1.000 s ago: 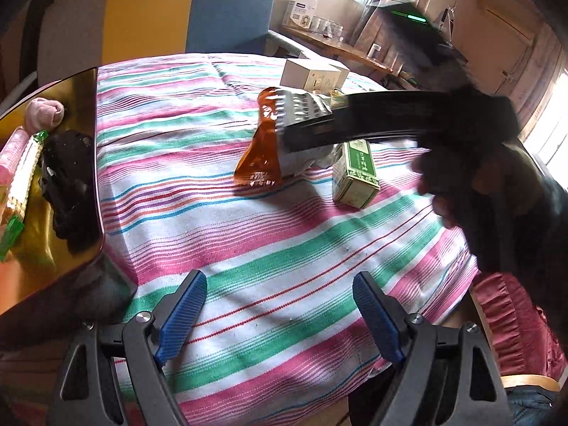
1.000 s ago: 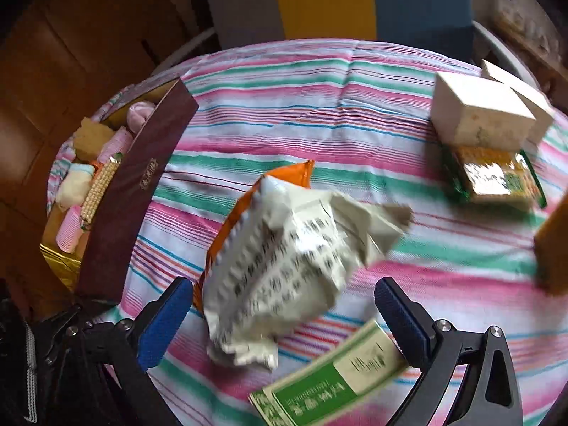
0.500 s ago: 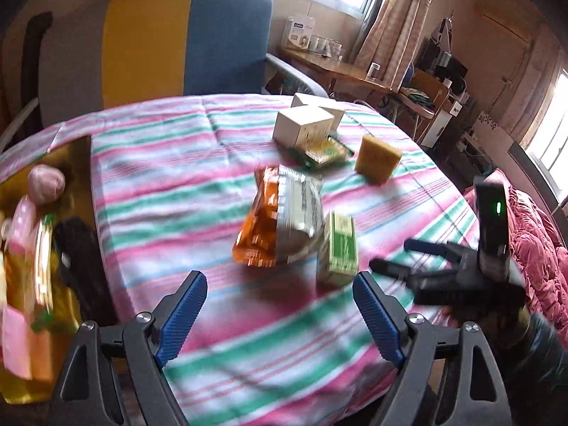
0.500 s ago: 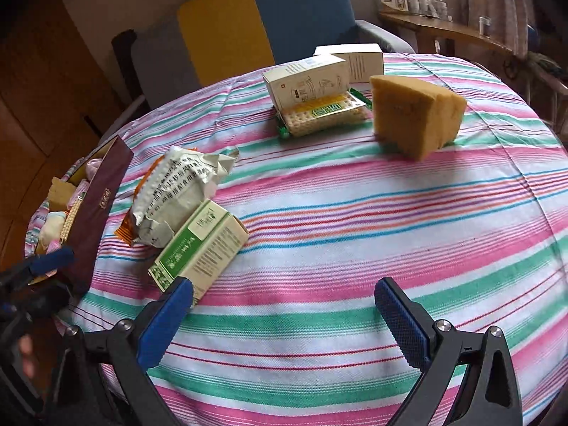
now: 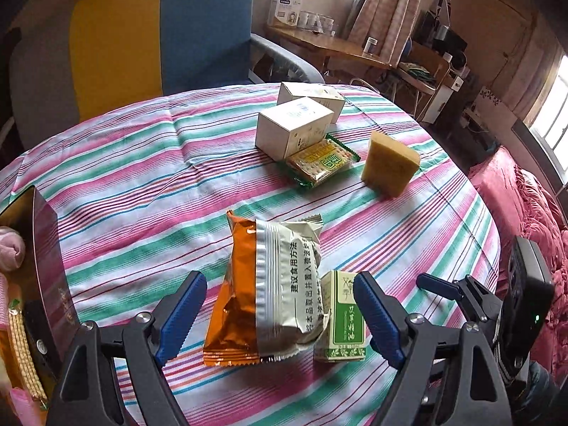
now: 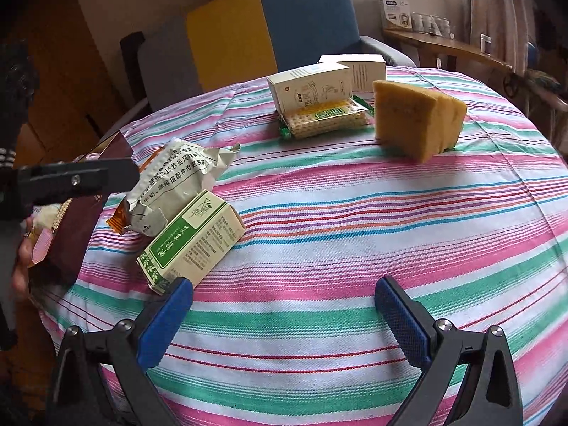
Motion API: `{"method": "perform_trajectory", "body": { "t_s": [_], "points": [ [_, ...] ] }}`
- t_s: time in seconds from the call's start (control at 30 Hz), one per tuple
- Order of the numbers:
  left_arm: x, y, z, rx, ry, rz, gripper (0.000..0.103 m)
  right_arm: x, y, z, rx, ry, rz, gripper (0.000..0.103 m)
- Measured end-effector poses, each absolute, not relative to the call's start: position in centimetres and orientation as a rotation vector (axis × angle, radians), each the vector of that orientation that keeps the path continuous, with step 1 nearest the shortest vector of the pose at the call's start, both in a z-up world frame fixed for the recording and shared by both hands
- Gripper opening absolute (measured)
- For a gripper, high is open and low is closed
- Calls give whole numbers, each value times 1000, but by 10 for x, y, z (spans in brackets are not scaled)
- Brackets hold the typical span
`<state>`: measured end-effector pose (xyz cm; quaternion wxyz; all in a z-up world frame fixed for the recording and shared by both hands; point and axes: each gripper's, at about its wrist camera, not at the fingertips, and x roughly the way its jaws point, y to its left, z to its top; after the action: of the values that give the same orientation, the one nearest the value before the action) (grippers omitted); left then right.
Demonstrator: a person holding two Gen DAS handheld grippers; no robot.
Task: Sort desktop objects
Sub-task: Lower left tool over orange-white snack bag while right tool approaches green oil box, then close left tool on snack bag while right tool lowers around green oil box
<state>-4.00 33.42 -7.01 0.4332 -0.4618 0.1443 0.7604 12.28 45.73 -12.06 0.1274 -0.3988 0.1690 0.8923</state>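
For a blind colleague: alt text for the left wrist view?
Open left tongs hover over a silver-and-orange snack bag beside a green box on a striped tablecloth; a sponge sits farther back.

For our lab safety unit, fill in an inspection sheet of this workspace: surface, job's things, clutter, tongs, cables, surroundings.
Surface: round table under striped cloth.
Job's things: silver snack bag on orange packet, touching green box; two white boxes, cracker pack, sponge; brown storage box at the edge.
Clutter: nothing seen.
Tongs: left tongs and right tongs open, empty.
Cables: nothing seen on table.
Surroundings: armchair, wooden desk.
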Motion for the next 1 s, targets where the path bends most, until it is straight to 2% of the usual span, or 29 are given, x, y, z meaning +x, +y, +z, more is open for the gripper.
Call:
{"method": "perform_trajectory", "body": {
  "t_s": [0.13,0.23,0.3,0.5,0.77,1.0],
  "points": [
    [-55,346,-83,-1198,383,1909,86,122,452,-123,-1148,433,2592,103],
    [-69,344,-97,-1273,329,1888,84,121,448,-125,-1146,389,2587,103],
    [-73,338,-103,-1305,281,1856,77,120,446,-125,-1148,369,2582,103],
    [-58,317,-107,-1281,258,1852,72,118,442,-128,-1133,328,2556,103],
    [-37,272,-106,-1311,136,1897,70,116,440,-128,-1117,308,2533,103],
    [-6,252,-101,-1300,118,1952,70,111,444,-113,-1177,535,2514,103]
  ]
}}
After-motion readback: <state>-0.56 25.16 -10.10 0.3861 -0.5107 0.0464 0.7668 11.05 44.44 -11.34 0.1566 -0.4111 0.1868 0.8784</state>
